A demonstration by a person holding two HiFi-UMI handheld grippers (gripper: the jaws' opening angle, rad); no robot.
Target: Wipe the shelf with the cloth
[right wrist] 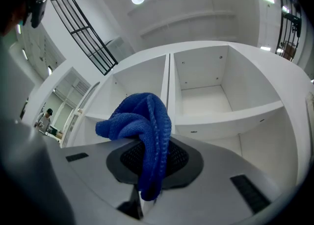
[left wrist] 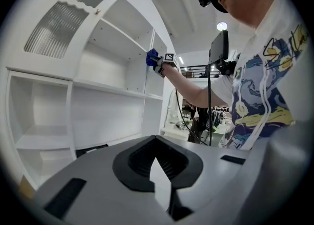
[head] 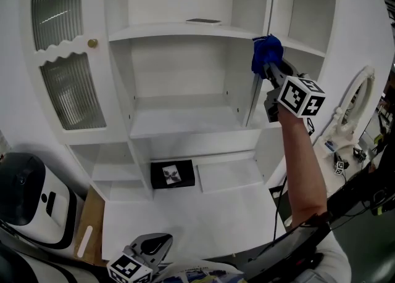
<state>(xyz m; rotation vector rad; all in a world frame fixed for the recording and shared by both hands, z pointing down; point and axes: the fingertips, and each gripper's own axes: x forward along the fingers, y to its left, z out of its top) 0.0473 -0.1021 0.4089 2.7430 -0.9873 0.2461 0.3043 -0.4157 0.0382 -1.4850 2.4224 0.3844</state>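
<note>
Lowest and nearest the person, the left gripper (head: 148, 252) hangs with its jaws together on nothing. Farther up, the right gripper (head: 270, 71) is clamped on the blue cloth (head: 266, 52), held against the upright divider beside the white shelf (head: 185, 31)

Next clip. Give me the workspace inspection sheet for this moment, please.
Surface: white shelf unit, shelves mostly bare.
Job's things: blue cloth, bunched, raised beside the unit's upright divider.
Clutter: black marker plate low in the unit; dark flat item on the upper shelf.
Grippers: right gripper shut on the cloth; left gripper low, jaws together, empty.
Cables: black cable hanging below the raised arm.
Surroundings: white device at lower left; round white frame at right.
</note>
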